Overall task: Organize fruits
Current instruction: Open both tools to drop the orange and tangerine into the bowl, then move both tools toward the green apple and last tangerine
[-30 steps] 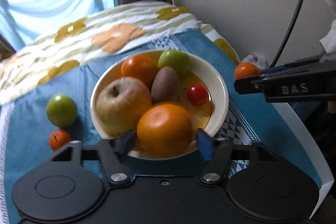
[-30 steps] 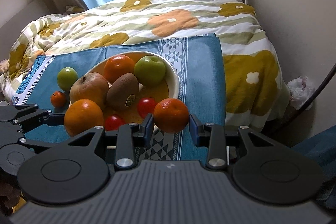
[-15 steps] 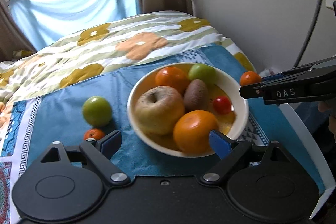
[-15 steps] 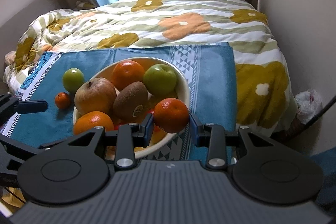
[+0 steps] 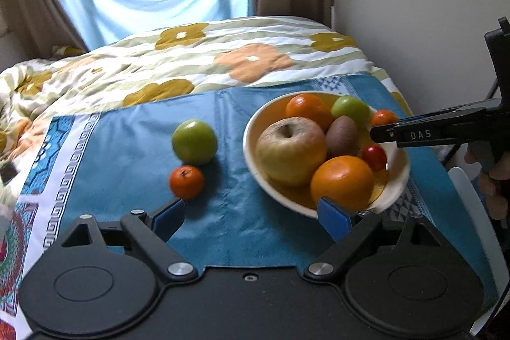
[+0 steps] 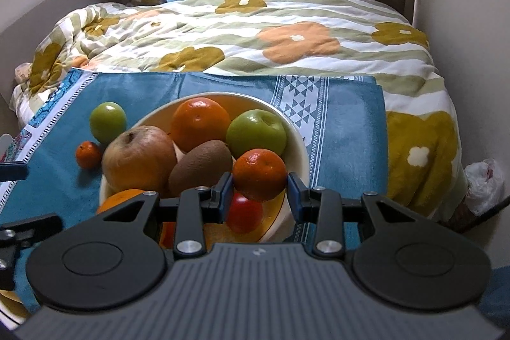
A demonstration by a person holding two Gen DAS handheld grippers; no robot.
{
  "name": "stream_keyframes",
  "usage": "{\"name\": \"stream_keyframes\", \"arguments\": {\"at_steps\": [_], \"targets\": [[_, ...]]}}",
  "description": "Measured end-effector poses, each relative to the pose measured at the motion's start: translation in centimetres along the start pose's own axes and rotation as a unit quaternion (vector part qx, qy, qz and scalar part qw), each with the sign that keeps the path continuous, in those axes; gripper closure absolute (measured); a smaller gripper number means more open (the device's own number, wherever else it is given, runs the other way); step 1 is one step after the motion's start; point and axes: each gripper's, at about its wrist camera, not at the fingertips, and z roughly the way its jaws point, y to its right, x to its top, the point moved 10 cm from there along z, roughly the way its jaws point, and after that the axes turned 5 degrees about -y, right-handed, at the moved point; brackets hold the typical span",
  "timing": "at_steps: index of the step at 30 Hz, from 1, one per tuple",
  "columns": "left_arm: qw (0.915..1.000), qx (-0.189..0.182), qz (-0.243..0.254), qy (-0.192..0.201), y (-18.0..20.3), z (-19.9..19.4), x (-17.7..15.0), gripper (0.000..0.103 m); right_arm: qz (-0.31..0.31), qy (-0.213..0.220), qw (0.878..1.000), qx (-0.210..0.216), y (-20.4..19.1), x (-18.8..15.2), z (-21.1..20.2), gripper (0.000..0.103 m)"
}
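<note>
The right hand-held gripper (image 6: pixel 259 198) grips a mandarin (image 6: pixel 259 174) directly above the bowl's (image 6: pixel 299 148) near-right side; the left hand-held gripper (image 5: pixel 251 215) gapes empty.

A bowl (image 6: pixel 299 148) sits on a cloth (image 6: pixel 347 129) spread over the near end of a bed (image 6: pixel 255 31). In the bowl, an orange (image 6: pixel 199 123) and an apple (image 6: pixel 256 133) lie at the far side, a kiwi (image 6: pixel 199 166) in the middle, a larger apple (image 6: pixel 138 158) to the left. Left of the bowl, on the cloth, a small apple (image 6: pixel 106 121) lies behind a mandarin (image 6: pixel 87 154).
</note>
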Motion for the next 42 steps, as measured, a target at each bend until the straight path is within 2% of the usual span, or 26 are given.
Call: {"name": "stream_keyframes", "arguments": {"at_steps": [6,7,8,9,10,11,30,34,42], "targets": [[0.9999,0.008,-0.012,-0.005,-0.5,0.1,-0.7,0.01,-0.015,0.003,1.0,0.005,-0.1,-0.1,0.6,0.051],[0.9999,0.009,-0.012,-0.005,-0.5,0.1,-0.9,0.01,-0.016,0.006,1.0,0.008,-0.2,-0.1,0.6,0.046],[0.9998,0.01,-0.013,-0.005,-0.6,0.0,-0.9,0.01,-0.015,0.008,1.0,0.011,-0.2,-0.2,0.5,0.031],[0.9998,0.011,-0.015,-0.006,-0.6,0.0,-0.9,0.01,-0.013,0.014,1.0,0.009,-0.2,-0.1,0.2,0.022],[0.9998,0.012,-0.017,-0.006,-0.7,-0.1,-1.0,0.01,-0.009,0.023,1.0,0.003,0.0,0.0,-0.1,0.007],[0.9997,0.013,-0.019,-0.005,-0.7,-0.2,-1.0,0.01,-0.007,0.033,0.999,-0.003,0.1,0.0,-0.4,0.0],[0.9969,0.04,-0.062,0.025,-3.6,-5.2,-0.1,0.01,0.008,0.038,0.999,-0.009,0.2,-0.2,-5.0,0.0],[0.9958,0.05,-0.068,0.035,-5.0,-6.8,0.4,0.005,0.005,0.046,0.999,-0.003,-0.8,0.3,-6.4,0.0],[0.9949,0.062,-0.067,0.041,-9.6,-7.5,2.1,0.003,0.003,0.052,0.999,-0.011,-3.7,0.8,-7.8,0.0]]}}
